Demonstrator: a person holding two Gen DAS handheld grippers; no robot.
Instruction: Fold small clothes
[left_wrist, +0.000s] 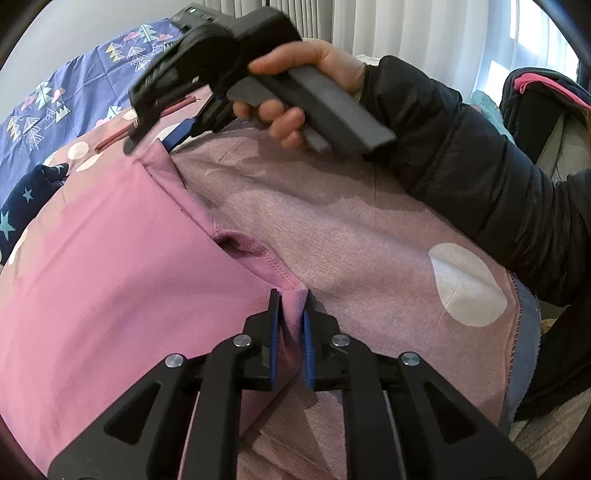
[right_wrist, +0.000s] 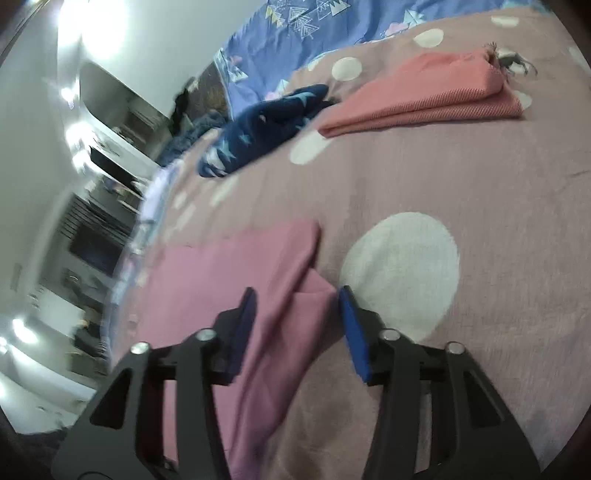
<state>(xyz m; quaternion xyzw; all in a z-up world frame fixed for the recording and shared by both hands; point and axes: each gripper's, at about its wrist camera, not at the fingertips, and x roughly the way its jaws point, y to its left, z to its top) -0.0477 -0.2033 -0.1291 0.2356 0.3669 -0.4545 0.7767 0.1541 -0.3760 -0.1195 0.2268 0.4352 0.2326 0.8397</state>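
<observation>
Left wrist view: left gripper (left_wrist: 290, 321) has its jaws clamped on a bunched fold of the pink garment (left_wrist: 110, 258) at its stitched hem — cloth fills the narrow gap between the blue pads. The garment spreads flat to the left and up across the bed cover (left_wrist: 369, 229), a dusty pink cover with white dots. Its far corner reaches the right gripper (left_wrist: 177, 136), which a hand (left_wrist: 295, 99) in a black padded sleeve (left_wrist: 461, 166) holds by the handle. From here I cannot tell how that gripper's jaws sit on the cloth. A navy garment with stars (left_wrist: 33, 192) lies at the left edge. A blue patterned sheet (left_wrist: 74, 85) shows behind, white curtains (left_wrist: 406, 29) at the top.

Right wrist view: picture is motion-blurred. Right gripper (right_wrist: 295, 314) has its jaws parted — a folded corner of the pink garment (right_wrist: 266, 288) lies between the pads, with a visible gap at the left pad and the right pad just beside the cloth edge, so no grip. The garment runs back under the gripper on the bed cover (right_wrist: 480, 192). Further off, a folded coral garment (right_wrist: 424, 99) lies flat, and the navy garment with stars (right_wrist: 258, 125) sits crumpled to its left, near the blue patterned sheet (right_wrist: 314, 33).
</observation>
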